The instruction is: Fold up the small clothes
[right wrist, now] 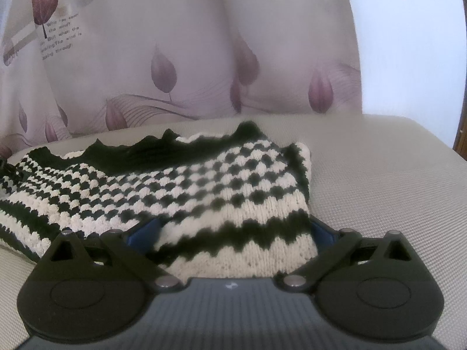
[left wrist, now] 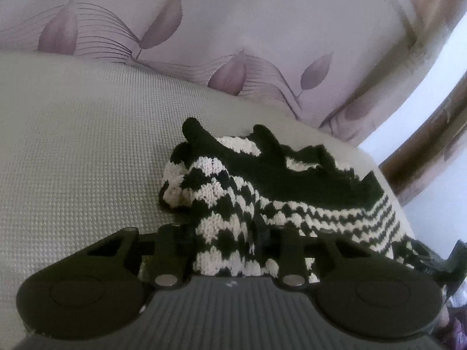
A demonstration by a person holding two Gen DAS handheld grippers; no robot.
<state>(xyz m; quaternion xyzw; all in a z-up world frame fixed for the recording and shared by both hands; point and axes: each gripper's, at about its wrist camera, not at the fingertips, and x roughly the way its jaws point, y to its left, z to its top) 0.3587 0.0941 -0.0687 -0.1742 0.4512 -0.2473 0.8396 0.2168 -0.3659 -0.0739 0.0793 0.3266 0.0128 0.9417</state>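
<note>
Your left gripper (left wrist: 226,242) has its fingers clenched on a bunched corner of the black-and-cream knitted garment (left wrist: 262,186), which lies on the grey woven surface (left wrist: 87,145). Your right gripper (right wrist: 233,233) stands wide around the opposite hem, unclamped. Pinch that hem before lifting, keeping both corners level.

The knitted garment (left wrist: 233,204) covers both left fingertips, and runs past the picture's right edge; in the right view it hides the right fingertips too.
</note>
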